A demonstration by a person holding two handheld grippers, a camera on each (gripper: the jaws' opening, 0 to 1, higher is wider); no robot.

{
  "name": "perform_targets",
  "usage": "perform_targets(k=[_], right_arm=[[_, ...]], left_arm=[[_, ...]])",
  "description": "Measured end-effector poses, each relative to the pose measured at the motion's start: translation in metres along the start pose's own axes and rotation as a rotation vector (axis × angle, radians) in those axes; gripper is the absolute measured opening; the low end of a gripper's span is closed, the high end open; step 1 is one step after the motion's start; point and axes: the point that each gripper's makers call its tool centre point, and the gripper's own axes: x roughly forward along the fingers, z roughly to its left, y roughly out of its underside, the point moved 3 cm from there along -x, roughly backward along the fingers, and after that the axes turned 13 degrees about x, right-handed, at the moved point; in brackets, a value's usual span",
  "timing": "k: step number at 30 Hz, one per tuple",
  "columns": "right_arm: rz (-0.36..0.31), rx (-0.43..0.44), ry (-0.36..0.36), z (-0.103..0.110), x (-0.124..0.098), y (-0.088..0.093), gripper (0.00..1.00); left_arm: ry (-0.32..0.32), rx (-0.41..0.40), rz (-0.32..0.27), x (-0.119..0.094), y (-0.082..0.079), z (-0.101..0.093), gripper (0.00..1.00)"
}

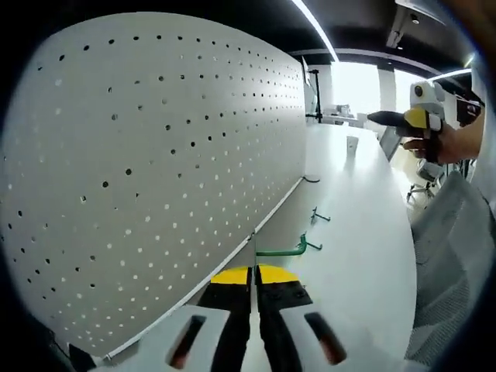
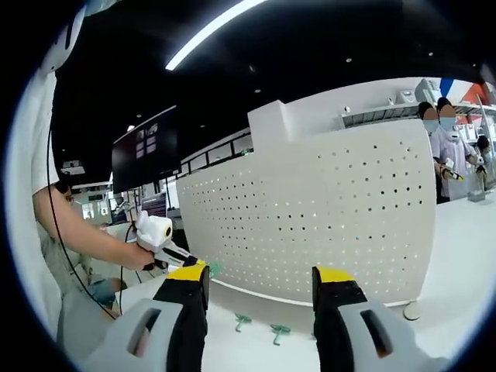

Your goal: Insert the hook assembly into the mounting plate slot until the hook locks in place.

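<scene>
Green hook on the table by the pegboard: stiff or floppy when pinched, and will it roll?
The green hook looks like a thin bent rod, so probably stiff and light for its size. Its bends should keep it from rolling far, though it may pivot or skid on the smooth white table. The shut left tool lies close to it; a thin shaft could slip sideways when pinched.

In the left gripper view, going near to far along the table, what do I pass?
Shut yellow-tipped left tool → large green metal hook → smaller green hook → thin dark hook.
</scene>
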Motion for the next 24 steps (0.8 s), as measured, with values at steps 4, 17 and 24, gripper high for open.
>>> perform_targets(k=[4,17,24], right_arm=[[-0.003,-0.001,-0.006,0.002,0.001,-0.003,0.52],[-0.021,0.002,-0.020,0.009,0.001,-0.010,0.52],[-0.037,0.022,-0.025,0.011,0.001,-0.013,0.52]], left_arm=[[-0.016,-0.011,-0.042,-0.002,-0.013,0.001,0.01],[-0.044,0.013,-0.166,-0.012,-0.055,-0.003,0.01],[-0.043,0.001,-0.234,-0.018,-0.077,-0.009,0.01]])
